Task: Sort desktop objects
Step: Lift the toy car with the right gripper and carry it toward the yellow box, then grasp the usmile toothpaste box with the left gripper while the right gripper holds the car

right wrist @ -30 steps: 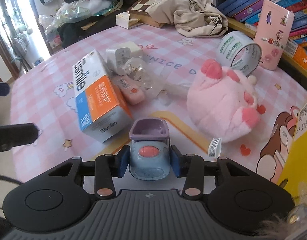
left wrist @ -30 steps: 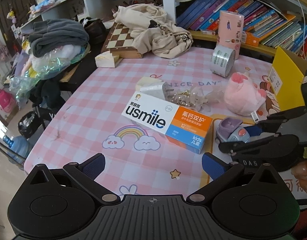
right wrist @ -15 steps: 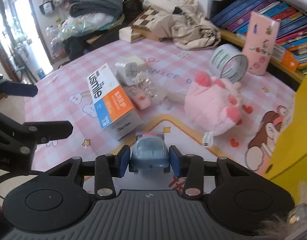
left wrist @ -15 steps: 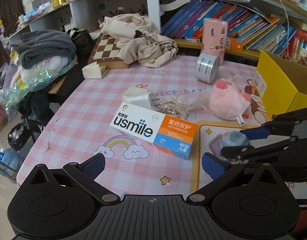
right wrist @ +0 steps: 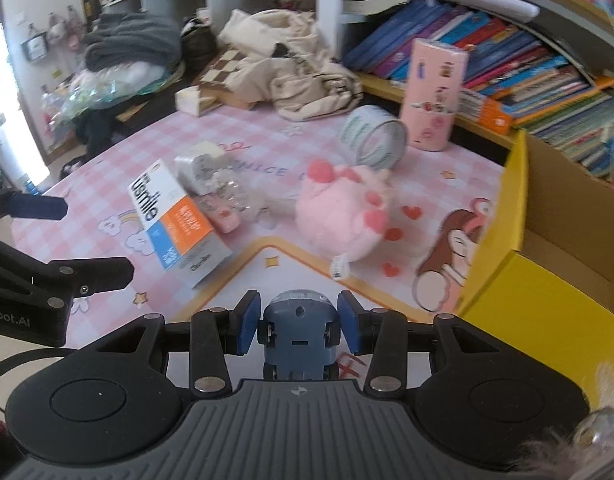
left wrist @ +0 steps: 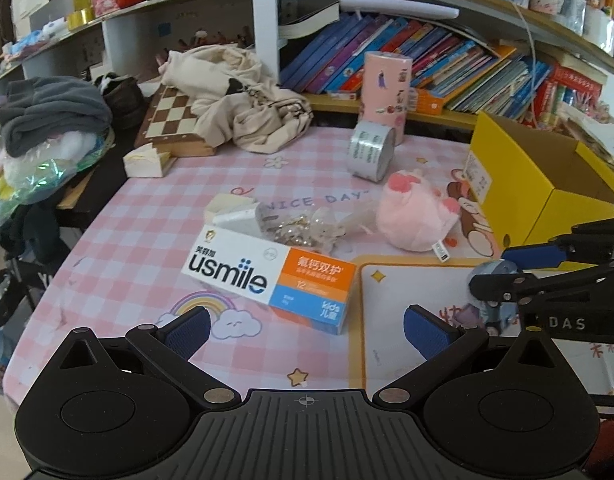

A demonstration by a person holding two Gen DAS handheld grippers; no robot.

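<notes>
My right gripper (right wrist: 299,326) is shut on a small blue toy car (right wrist: 298,334), lifted off the table with its underside and wheels facing the camera. In the left wrist view that car (left wrist: 492,276) shows at the right, clamped in the right gripper (left wrist: 503,268). My left gripper (left wrist: 307,326) stands open over the near table edge with nothing between its fingers. On the pink checked tablecloth lie a usmile box (left wrist: 267,274), a pink plush (left wrist: 417,216), a white charger (left wrist: 237,214), a clear bag of beads (left wrist: 307,230) and a tape roll (left wrist: 371,152). An open yellow box (right wrist: 547,240) stands at the right.
A chessboard (left wrist: 171,122), beige cloth (left wrist: 243,100) and a pink tube (left wrist: 383,88) stand at the back. Bookshelves line the far right. Piled clothes and bags (left wrist: 47,120) sit off the table's left edge. A pink case (right wrist: 223,216) lies behind the usmile box.
The right gripper has lifted the toy car off the table and tilted it, so its underside now faces the camera. The yellow box has come closer in the right wrist view. The left gripper only turned slightly.
</notes>
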